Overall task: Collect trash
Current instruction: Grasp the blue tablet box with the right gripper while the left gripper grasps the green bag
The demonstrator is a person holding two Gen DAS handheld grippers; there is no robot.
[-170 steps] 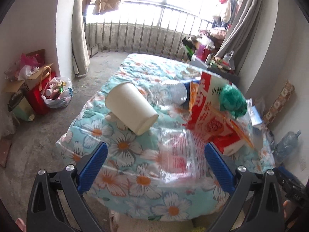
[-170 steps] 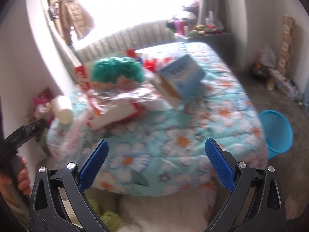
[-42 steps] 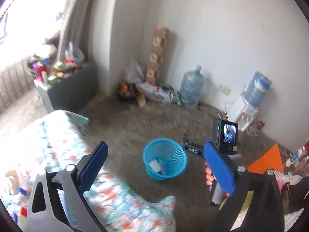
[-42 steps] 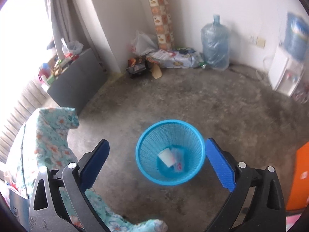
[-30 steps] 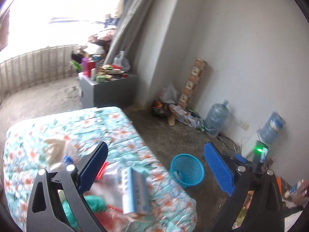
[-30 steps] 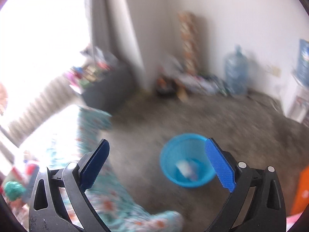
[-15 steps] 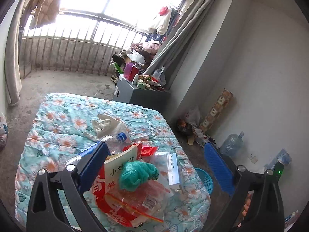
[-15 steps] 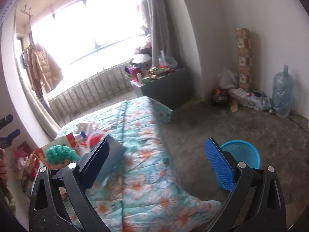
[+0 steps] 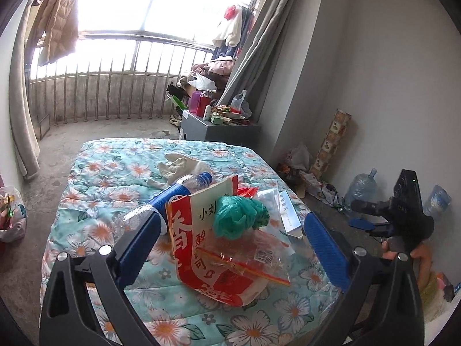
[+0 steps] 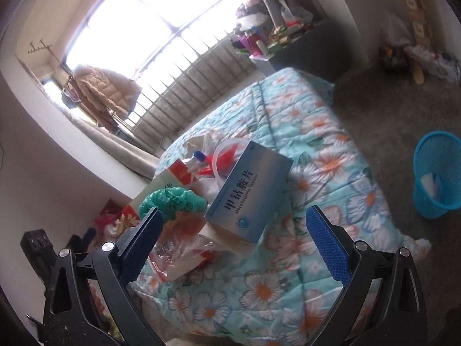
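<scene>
Both grippers, left gripper [image 9: 230, 239] and right gripper [image 10: 234, 235], fingers apart and empty, have swung back from the blue mesh plastic bin [image 10: 436, 173] to the floral-quilted bed [image 9: 115, 173]. Remaining trash there: a blue cardboard medicine box [image 10: 249, 191], a crumpled green plastic bag [image 9: 240, 213]; next pickup pending.

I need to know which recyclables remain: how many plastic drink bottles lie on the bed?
1: a clear bottle, blue cap, lying beside the red-and-white bag. The pile may hide others.
</scene>
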